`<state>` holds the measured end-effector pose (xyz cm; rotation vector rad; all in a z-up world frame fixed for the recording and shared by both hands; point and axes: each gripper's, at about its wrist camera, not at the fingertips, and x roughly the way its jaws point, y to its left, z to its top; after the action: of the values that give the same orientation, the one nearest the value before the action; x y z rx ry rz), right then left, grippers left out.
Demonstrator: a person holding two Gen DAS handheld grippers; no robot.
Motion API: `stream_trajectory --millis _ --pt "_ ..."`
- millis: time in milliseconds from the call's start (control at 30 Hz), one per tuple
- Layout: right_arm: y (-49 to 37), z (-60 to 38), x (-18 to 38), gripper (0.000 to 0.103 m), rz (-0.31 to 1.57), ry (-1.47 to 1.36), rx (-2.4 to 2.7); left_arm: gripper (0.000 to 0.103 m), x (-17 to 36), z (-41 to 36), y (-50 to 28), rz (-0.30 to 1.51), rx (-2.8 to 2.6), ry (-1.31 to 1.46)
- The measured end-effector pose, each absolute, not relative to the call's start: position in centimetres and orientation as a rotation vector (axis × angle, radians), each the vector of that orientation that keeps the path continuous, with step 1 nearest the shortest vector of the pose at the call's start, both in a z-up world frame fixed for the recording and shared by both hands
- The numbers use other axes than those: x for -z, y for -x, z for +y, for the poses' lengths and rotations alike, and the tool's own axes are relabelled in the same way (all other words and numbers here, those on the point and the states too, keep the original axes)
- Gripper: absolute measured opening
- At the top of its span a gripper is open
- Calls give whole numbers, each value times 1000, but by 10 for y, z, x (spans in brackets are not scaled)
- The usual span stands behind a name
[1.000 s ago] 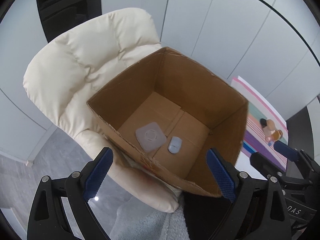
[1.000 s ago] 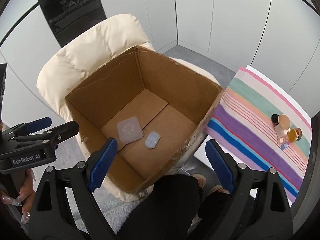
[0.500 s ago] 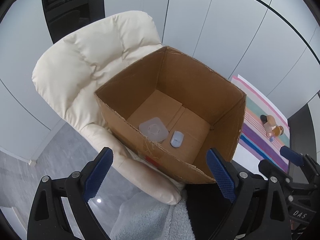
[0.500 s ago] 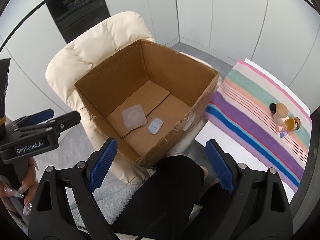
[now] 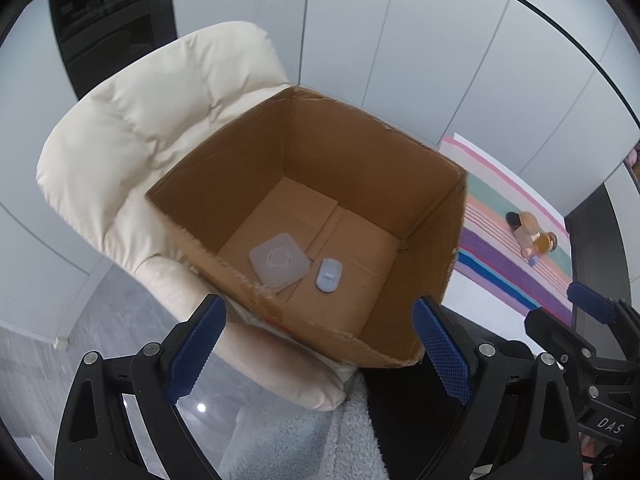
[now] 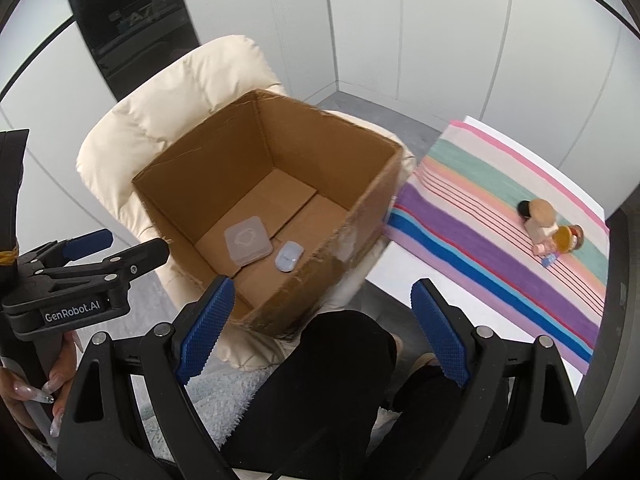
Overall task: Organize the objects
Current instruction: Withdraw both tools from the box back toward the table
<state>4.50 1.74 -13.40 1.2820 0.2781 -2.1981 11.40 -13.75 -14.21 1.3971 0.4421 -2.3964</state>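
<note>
An open cardboard box rests on a cream chair. On its floor lie a clear square plastic case and a small pale blue oval item. A small group of bottles and jars stands on a striped cloth to the right. My left gripper is open and empty, above the box's near edge. My right gripper is open and empty, held back from the box over a dark-clothed leg.
The cream padded chair holds the box. The striped cloth covers a white table at right. A pale fluffy fabric lies below. White wall panels and a dark cabinet stand behind.
Both grippers have pulled back and shifted relative to the box; the right view now shows more of the striped table. Both stay open and empty. The box's contents have not moved.
</note>
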Motion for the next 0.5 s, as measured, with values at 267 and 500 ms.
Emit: stream_trajectory --millis 267,500 --pt "-37 58 129 92 247 -1311 2294 95 143 -97 -88 355 2469 -1455" --pt "-33 108 121 92 199 -1334 2390 95 137 -40 -59 239 2588 -1459"
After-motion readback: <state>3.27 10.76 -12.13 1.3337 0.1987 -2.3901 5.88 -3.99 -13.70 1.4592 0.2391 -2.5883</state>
